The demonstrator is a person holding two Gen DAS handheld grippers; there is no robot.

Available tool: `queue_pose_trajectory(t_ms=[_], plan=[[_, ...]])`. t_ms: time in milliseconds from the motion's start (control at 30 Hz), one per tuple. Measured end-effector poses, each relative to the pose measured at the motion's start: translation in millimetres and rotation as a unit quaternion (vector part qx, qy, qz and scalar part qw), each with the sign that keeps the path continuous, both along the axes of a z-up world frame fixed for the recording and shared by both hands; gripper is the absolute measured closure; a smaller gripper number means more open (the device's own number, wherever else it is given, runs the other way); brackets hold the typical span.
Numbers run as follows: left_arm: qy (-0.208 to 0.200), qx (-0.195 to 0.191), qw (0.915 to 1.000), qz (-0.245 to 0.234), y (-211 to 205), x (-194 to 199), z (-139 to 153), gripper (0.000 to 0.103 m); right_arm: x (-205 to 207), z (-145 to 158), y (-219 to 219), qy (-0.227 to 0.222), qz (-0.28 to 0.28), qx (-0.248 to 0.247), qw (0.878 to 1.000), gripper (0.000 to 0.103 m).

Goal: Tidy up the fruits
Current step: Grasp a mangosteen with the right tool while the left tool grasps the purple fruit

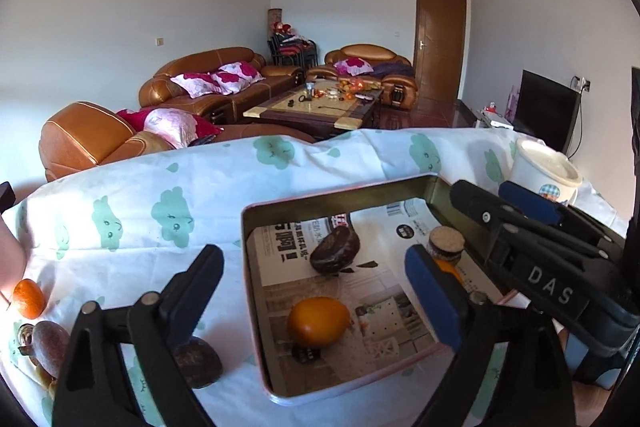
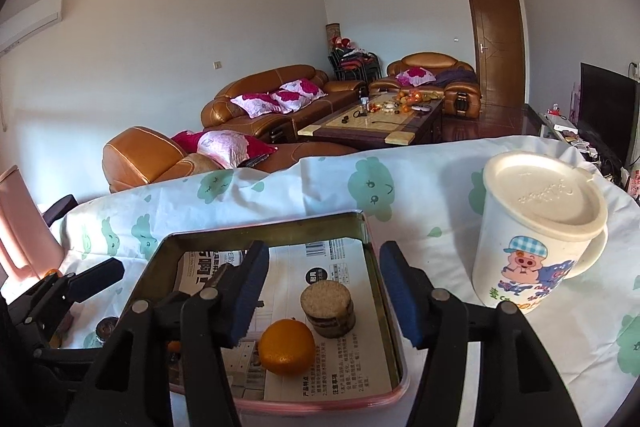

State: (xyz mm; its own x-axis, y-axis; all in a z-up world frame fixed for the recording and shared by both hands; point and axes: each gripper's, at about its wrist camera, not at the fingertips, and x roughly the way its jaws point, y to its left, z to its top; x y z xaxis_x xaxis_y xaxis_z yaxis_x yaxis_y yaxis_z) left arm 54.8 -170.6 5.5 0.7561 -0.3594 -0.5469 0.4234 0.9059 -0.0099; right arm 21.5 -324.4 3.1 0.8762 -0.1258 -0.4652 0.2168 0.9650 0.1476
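Orange lies in tin tray near its front edge, w/ dark fruit and cork-topped jar behind. Left gripper and right gripper: jaws apart, empty, over tray. Lidded mug stands right of tray.

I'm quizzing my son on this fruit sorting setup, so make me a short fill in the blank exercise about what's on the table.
1. The orange lies inside the ____ tray.
2. The white cup shows a cartoon ____.
3. The dark fruit in the tray lies ____ from the left claw than the orange does.
4. The right claw holds ____.

Missing words: metal; pig; farther; nothing
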Motion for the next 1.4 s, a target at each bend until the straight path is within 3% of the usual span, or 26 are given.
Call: queue_pose_trajectory(t_ms=[333, 867, 1400], plan=[[-0.017, 0.008, 0.9989, 0.043, 29, -5, -1, 0.006, -8, 3, 6, -0.019, -0.010, -0.014, 1.000, 0.043], [-0.004, 0.014, 0.9975, 0.069, 89, -22, -6, 0.006, -20, 4, 39, -0.033, -0.002, -0.044, 0.999, 0.043], [0.029, 0.031, 0.9962, 0.076, 162, -9, -11, 0.006, -18, 0, 107, -0.003, 0.091, -0.036, 0.995, 0.043]])
